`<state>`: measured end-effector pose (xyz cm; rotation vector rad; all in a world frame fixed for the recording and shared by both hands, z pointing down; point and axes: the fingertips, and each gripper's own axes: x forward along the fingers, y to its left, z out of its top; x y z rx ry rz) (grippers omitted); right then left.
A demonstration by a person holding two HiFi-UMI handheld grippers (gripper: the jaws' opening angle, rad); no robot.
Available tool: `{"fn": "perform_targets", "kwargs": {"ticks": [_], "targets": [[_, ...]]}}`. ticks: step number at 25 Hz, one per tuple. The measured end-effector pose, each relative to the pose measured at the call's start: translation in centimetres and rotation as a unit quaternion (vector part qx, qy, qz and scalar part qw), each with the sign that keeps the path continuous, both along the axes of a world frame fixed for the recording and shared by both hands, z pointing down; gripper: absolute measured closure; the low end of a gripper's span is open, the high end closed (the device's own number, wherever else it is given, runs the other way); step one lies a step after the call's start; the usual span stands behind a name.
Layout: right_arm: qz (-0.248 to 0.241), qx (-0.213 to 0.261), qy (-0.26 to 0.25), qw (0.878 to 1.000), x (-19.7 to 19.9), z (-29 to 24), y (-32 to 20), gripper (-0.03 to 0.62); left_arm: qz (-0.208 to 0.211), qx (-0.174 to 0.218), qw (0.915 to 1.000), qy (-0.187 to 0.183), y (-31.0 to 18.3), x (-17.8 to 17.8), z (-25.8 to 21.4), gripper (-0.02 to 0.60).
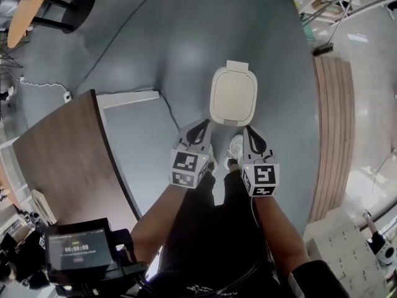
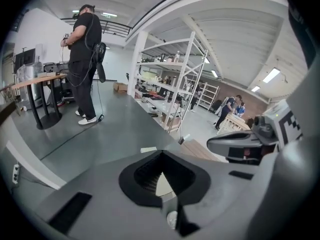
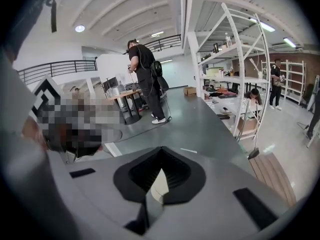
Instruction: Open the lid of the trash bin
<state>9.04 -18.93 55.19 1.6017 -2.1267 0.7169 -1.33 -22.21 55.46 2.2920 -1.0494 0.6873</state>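
Trash bin [image 1: 237,66] on the floor [image 1: 173,54], lid [image 1: 233,98] closed
Left tongs [image 1: 200,124] and right tongs [image 1: 248,129] clenched, empty, trash bin at 12 o'clock

Left gripper [image 2: 161,156] fills lower half of view: grey jaws, black ribbed pads [image 2: 145,176], tips together, nothing held. Pale sliver [image 2: 163,185] shows in narrow slit between pads. Right gripper [image 2: 227,146] at right side, lying level, marker cube [image 2: 289,125] behind it. Grey floor [image 2: 115,129] beyond. Person [image 2: 82,54] in black stands at left, white shoes, beside table [image 2: 37,79]. White shelving [image 2: 172,79] in middle. Wooden platform [image 2: 200,150] just below shelving. Some people [image 2: 231,109] far off, too small for detail.
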Motion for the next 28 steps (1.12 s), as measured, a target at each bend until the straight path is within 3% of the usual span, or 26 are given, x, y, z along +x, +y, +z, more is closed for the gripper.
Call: {"fn": "perform_targets", "kwargs": {"ticks": [14, 20, 28], "targets": [[0.023, -0.079, -0.005, 0.997, -0.9, 18.2, 2.7, 0.594, -0.072, -0.047, 0.996, -0.024, 0.3, -0.4, 17.6, 0.581], [0.033, -0.089, -0.001, 0.995, -2.4, 19.7, 2.2, 0.594, -0.043, -0.052, 0.997, -0.039, 0.6, -0.1, 19.1, 0.581], [0.037, -0.121, 0.019, 0.992, -2.5, 28.0, 4.3, 0.594, -0.024, -0.061, 0.9962, -0.058, 3.0, -0.1, 27.3, 0.581]]}}
